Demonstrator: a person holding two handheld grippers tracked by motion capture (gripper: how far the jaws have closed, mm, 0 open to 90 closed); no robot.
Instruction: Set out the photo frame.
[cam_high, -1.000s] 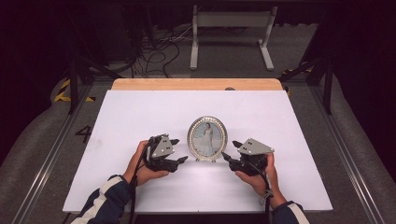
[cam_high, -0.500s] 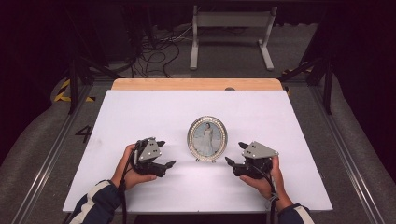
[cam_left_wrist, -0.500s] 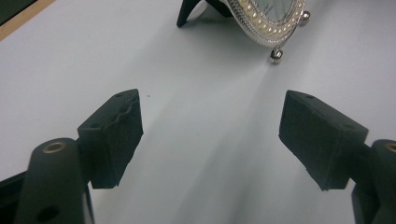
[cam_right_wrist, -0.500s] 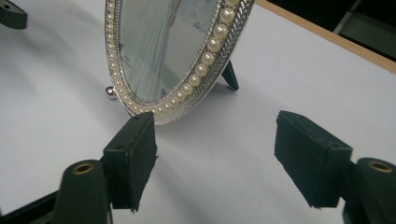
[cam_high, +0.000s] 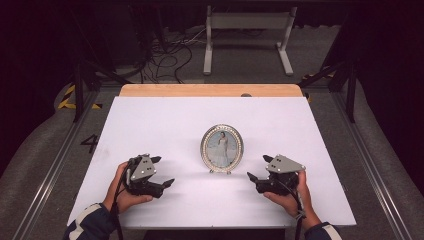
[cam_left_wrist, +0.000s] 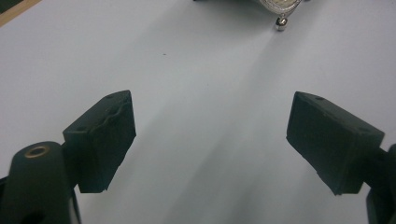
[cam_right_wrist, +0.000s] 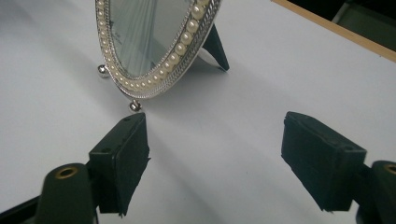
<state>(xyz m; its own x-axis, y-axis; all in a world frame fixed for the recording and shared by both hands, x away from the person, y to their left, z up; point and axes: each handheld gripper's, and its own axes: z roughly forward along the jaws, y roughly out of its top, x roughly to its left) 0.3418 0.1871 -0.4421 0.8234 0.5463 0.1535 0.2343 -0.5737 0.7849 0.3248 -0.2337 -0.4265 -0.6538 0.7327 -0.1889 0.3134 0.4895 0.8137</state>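
Both of my grippers have drawn back from the oval picture frame (cam_high: 222, 148) since a second ago, the left gripper (cam_high: 161, 171) sliding farther out to the left, and both pairs of jaws have just been opening with nothing between them. My left gripper is spread wide over bare white counter (cam_high: 165, 120), well apart from the frame. My right gripper (cam_high: 256, 168) is also spread, near the frame's right side without touching it. Upright on its small ball feet (cam_right_wrist: 135, 106), the pearl-rimmed frame stands mid-counter between my hands.
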